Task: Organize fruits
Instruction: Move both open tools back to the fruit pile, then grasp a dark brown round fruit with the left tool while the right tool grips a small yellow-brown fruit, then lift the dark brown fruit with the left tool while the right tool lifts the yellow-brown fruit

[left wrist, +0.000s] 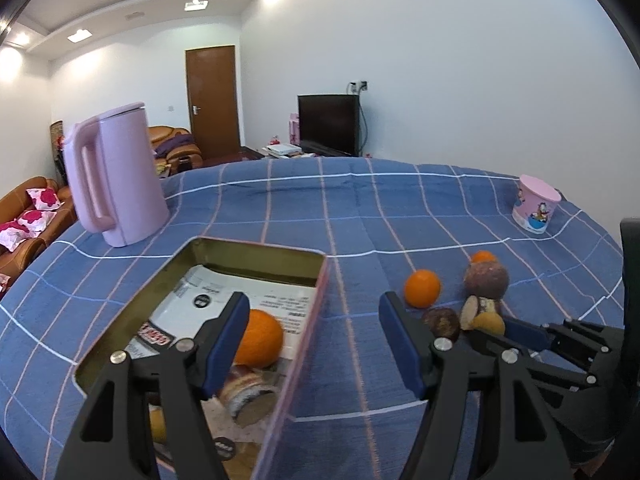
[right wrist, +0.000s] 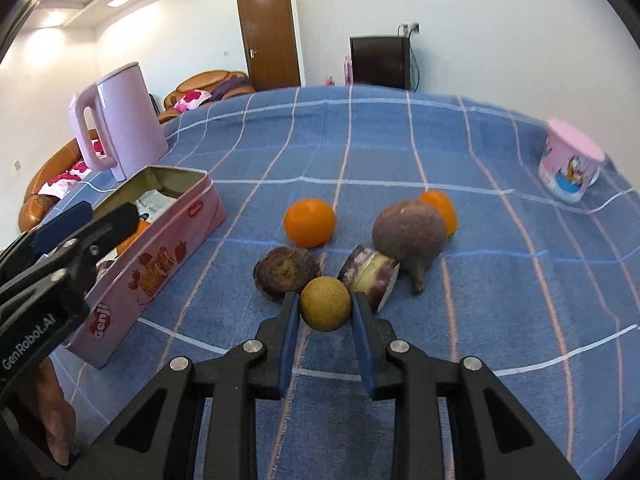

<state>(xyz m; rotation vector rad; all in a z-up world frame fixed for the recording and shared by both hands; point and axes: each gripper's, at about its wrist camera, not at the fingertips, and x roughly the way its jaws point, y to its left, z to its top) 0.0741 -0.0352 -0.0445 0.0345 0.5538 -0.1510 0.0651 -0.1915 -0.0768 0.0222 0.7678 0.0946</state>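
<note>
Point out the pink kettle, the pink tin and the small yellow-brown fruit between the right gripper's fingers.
pink kettle [right wrist: 132, 120], right wrist view, on its body.
pink tin [right wrist: 160, 256], right wrist view, on its side wall.
small yellow-brown fruit [right wrist: 325, 303], right wrist view, on its centre.

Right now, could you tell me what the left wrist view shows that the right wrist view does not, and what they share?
Only the left wrist view looks into the pink tin: an orange and a cut purple piece lie on printed paper, under the open left tool.

Only the right wrist view shows the right tool shut on the small yellow-brown fruit, and the tin's printed side.

Both show the pink kettle, pink cup, the loose oranges and the purple fruit pieces on the blue checked cloth.
</note>
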